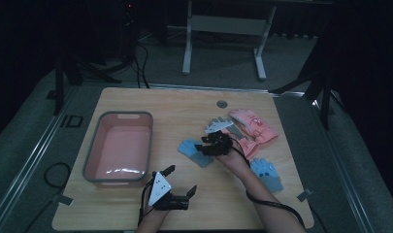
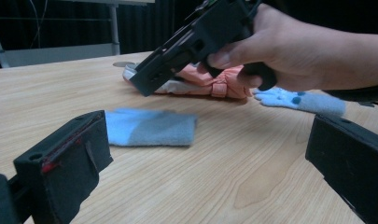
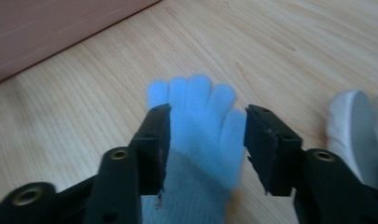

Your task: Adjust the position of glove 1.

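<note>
A light blue glove (image 1: 190, 149) (image 2: 149, 128) lies flat mid-table, fingers toward the bin. My right gripper (image 1: 207, 147) (image 3: 207, 126) is lowered over it, the jaws straddling the glove (image 3: 200, 116) at its palm. The glove is not bunched and I see no pinch, so the jaws stand open. From the left gripper view, the right gripper (image 2: 177, 60) slants down over the table in a hand. My left gripper (image 1: 180, 180) (image 2: 207, 135) rests near the front edge, wide open with nothing between its jaws.
A pink bin with a grey rim (image 1: 90, 150) (image 3: 46, 28) stands at the left, nothing inside. Pink gloves (image 1: 254, 126) (image 2: 214, 79) and a grey-white glove (image 1: 218, 125) (image 3: 354, 126) lie behind the right hand. A second blue glove (image 1: 268, 172) (image 2: 298, 100) lies at the right.
</note>
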### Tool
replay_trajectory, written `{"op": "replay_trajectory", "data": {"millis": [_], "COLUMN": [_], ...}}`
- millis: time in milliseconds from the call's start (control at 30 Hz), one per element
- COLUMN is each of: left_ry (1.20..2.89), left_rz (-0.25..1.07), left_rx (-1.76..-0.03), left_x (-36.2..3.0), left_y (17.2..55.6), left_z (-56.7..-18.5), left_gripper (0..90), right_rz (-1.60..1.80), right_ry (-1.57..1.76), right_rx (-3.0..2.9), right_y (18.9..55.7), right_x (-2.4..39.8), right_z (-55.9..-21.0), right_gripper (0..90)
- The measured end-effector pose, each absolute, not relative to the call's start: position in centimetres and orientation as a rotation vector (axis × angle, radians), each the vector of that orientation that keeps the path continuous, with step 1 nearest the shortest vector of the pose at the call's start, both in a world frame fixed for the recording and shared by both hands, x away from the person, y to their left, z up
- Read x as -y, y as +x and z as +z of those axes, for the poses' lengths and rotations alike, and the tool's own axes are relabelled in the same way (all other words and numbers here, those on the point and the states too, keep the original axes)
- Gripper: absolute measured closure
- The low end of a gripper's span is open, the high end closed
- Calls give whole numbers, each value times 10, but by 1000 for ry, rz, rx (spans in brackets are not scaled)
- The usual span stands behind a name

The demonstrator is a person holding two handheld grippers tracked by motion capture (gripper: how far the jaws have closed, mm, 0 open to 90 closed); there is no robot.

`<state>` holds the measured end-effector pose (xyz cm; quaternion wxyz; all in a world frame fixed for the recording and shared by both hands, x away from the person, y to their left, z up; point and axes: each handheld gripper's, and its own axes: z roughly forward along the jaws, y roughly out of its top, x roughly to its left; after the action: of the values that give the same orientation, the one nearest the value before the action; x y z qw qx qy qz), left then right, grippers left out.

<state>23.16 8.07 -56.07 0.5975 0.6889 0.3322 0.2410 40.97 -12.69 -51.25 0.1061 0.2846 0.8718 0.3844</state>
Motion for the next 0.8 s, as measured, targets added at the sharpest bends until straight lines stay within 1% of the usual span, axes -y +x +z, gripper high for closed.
{"op": "replay_trajectory", "data": {"millis": [33, 133, 300, 633, 733, 800], "left_ry": [1599, 1598, 1598, 1600, 1600, 1601], "left_rz": [559, 557, 554, 552, 552, 554], "left_rx": [-772, -772, -772, -770, -770, -770], "left_x": [-81, -81, -81, -81, -81, -81], "left_y": [232, 232, 232, 232, 232, 232], "left_z": [-561, -561, -561, -561, -561, -561], "left_gripper": [0, 0, 0, 0, 0, 0], "right_rz": [1132, 1147, 1145, 1113, 1116, 1097], "right_ry": [838, 875, 889, 867, 865, 823], "right_rx": [-2568, -2585, -2601, -2660, -2656, -2649], "right_y": [410, 418, 420, 417, 416, 415], "right_x": [127, 125, 124, 117, 116, 116], "right_z": [-513, -520, -529, -548, -548, -550], "right_gripper": [541, 579, 594, 594, 596, 618]}}
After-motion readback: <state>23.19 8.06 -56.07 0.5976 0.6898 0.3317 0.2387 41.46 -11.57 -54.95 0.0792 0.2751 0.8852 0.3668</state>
